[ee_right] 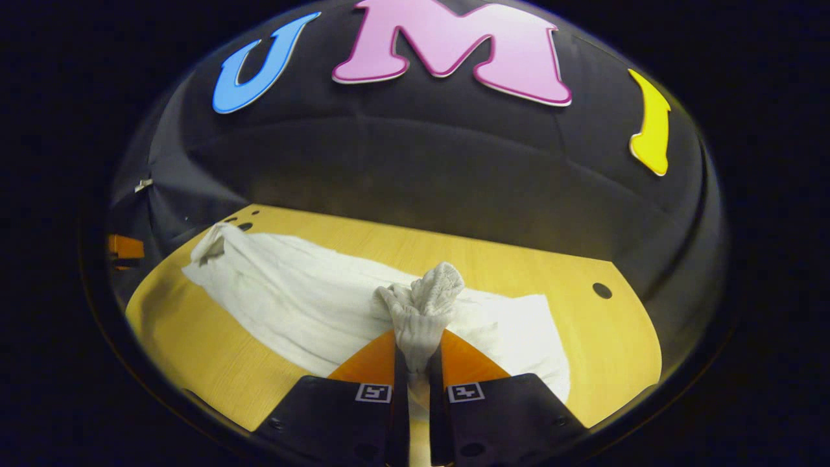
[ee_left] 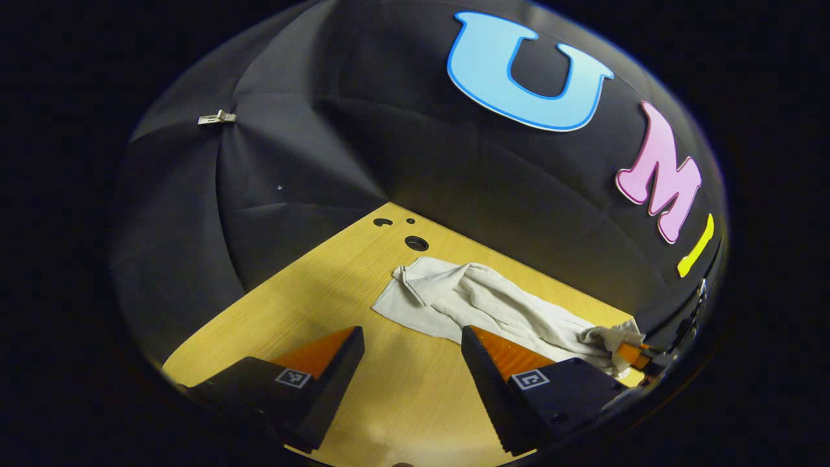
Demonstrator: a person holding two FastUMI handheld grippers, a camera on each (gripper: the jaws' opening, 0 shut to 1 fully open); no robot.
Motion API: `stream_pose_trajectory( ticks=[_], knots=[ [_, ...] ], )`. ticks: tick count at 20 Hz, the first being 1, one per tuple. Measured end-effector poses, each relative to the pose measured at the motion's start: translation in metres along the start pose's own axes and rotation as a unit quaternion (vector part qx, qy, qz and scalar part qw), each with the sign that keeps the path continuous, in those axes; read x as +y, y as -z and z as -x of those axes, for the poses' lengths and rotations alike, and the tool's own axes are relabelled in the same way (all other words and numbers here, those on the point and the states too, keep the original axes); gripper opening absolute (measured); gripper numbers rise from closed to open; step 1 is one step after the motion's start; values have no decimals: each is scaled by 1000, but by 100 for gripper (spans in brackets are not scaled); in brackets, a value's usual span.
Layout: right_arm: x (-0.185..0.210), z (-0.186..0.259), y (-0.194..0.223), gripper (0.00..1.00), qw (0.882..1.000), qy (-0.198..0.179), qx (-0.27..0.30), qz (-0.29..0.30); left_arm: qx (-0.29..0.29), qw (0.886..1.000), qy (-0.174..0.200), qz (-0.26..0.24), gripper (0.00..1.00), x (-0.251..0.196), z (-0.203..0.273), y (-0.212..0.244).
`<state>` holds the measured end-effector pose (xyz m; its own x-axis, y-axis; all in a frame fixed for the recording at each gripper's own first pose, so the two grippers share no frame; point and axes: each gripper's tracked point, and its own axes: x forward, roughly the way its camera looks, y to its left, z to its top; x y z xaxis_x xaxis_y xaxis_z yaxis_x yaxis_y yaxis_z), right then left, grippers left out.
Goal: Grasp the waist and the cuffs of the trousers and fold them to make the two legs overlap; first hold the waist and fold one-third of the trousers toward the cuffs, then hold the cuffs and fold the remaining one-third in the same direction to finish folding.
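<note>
Pinching a bunched fold of the trousers (ee_right: pixel 415 311), the right gripper (ee_right: pixel 415 353) is nearly closed. The left gripper (ee_left: pixel 412 340) gapes wide over the table (ee_left: pixel 402 389), holding nothing.

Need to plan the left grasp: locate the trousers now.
The trousers lie along the wooden table; the right gripper pinches one end, the left gripper hovers open nearby.

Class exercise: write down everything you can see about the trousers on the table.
The trousers are off-white, of a thin, crinkled cloth. They lie lengthwise on the wooden table, rumpled and not yet folded into thirds. The right gripper is shut on a bunched-up end, which stands above its fingers. The far end lies wrinkled near the table's holes. The left gripper is open, just short of the cloth.
</note>
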<state>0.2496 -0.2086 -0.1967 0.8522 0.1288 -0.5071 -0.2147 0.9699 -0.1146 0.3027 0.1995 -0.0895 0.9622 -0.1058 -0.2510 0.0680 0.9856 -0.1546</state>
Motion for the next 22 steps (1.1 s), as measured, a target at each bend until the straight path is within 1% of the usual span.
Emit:
stream_pose_trajectory(
  ticks=[3,4,5,6,7,8,9,10,12,14,17,20,22],
  knots=[
    [-8,-8,5,19,999,-11,37,9,3,1000,3,18,96,1,-25,-10],
    [0,-9,5,32,999,-19,41,14,2,1000,7,22,96,0,-34,-16],
    [0,-12,7,35,998,-29,46,13,1,1000,8,22,92,1,-44,-20],
    [0,-12,11,48,998,-36,51,10,1,1000,10,21,96,0,-55,-24],
    [0,-7,13,62,998,-36,58,9,4,1000,12,17,96,0,-67,-27],
    [4,-1,16,72,998,-35,61,6,8,1000,13,13,92,0,-78,-29],
    [4,8,16,76,998,-29,57,1,13,1000,17,6,96,-1,-92,-28],
    [3,18,16,88,998,-26,55,-7,19,1000,19,-2,96,-2,-104,-26],
    [-12,47,18,100,998,-2,51,-24,28,999,11,-22,96,1,-129,-21],
    [-26,82,27,98,998,18,53,-35,29,999,10,-37,96,-1,-148,-16],
    [-41,138,41,98,997,35,65,-33,25,998,3,-52,96,-4,-168,-14],
    [-38,179,52,98,996,31,86,-24,29,998,6,-56,96,-11,-184,-11],
    [-31,199,57,98,994,25,100,-35,45,997,-2,-63,96,-10,-190,1]
  ],
)
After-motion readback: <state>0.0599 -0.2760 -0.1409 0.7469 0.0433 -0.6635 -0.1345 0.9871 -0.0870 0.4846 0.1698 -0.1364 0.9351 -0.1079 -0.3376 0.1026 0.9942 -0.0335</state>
